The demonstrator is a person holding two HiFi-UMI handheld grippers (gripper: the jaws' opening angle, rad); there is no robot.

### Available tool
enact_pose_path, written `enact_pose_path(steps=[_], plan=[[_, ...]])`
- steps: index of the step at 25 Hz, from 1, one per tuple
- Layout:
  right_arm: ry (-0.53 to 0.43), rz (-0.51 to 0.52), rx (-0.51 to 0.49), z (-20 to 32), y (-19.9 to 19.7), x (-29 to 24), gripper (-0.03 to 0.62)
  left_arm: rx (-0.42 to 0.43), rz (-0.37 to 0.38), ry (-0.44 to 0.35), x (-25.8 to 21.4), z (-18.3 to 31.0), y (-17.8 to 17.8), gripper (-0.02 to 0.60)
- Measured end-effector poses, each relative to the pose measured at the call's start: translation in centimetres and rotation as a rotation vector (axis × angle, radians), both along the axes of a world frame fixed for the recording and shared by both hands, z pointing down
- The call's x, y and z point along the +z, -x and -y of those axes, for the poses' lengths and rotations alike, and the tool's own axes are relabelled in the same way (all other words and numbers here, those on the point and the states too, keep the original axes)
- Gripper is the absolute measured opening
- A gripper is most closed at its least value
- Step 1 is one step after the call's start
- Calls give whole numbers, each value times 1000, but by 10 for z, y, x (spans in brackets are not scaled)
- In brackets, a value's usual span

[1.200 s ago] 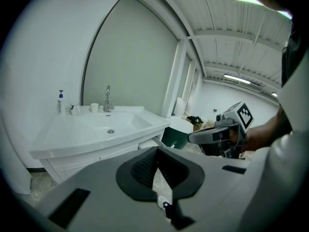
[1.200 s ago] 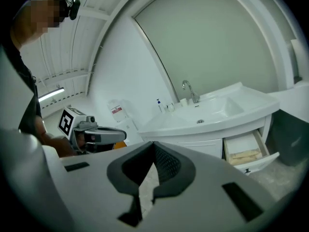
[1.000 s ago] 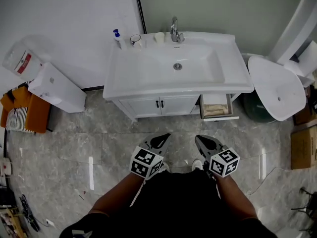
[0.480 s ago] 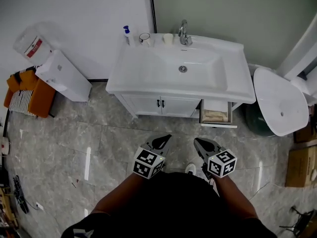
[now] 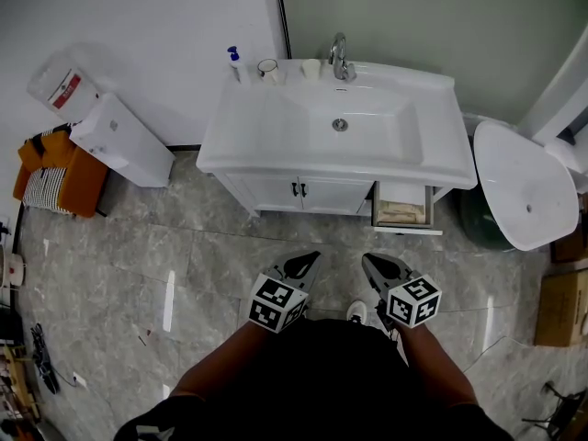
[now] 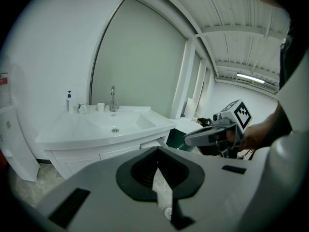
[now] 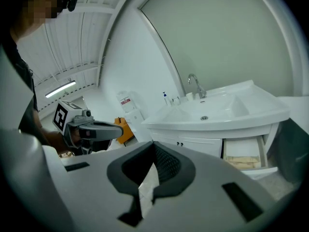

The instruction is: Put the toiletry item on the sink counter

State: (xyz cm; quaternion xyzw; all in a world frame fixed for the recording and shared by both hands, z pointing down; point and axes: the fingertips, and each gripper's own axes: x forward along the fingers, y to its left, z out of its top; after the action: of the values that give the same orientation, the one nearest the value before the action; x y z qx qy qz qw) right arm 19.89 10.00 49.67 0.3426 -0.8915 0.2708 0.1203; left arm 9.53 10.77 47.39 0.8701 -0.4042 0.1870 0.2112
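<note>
Grey marbled floor (image 5: 138,265) underfoot, standing well back from white vanity cabinet (image 5: 266,194), with wide stretch of tile between. Holding left gripper (image 5: 306,262) and right gripper (image 5: 373,265) side by side, low, pointing at cabinet front, both closed with pads meeting, gripping nothing. Spotting blue-topped pump bottle (image 5: 235,62) standing upright at back left corner of sink surface (image 5: 230,141), just beside a cup (image 5: 267,68), close to wall; small second cup (image 5: 312,68) and faucet (image 5: 339,55) sitting further right along back edge. Noting drawer (image 5: 401,205) hanging open at cabinet's right end, jutting past front edge; pale contents too small to name. Flagging loose white basin (image 5: 524,186) crowding right side, just beside surface's right corner; touching or not, unclear. Flagging white box (image 5: 124,141) and orange item (image 5: 55,177) against left wall, well apart from cabinet. Losing cardboard box (image 5: 562,288) partly to right frame edge. Catching only one white shoe (image 5: 357,312) peeking out between grippers, legs hidden under dark clothing.
</note>
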Motion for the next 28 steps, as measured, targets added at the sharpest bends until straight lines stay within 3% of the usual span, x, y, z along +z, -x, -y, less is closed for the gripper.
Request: enact_pose_path(steps=[28], plan=[[-3, -3, 21, 4, -2, -1, 3, 22, -2, -11, -2, 6, 0, 0]])
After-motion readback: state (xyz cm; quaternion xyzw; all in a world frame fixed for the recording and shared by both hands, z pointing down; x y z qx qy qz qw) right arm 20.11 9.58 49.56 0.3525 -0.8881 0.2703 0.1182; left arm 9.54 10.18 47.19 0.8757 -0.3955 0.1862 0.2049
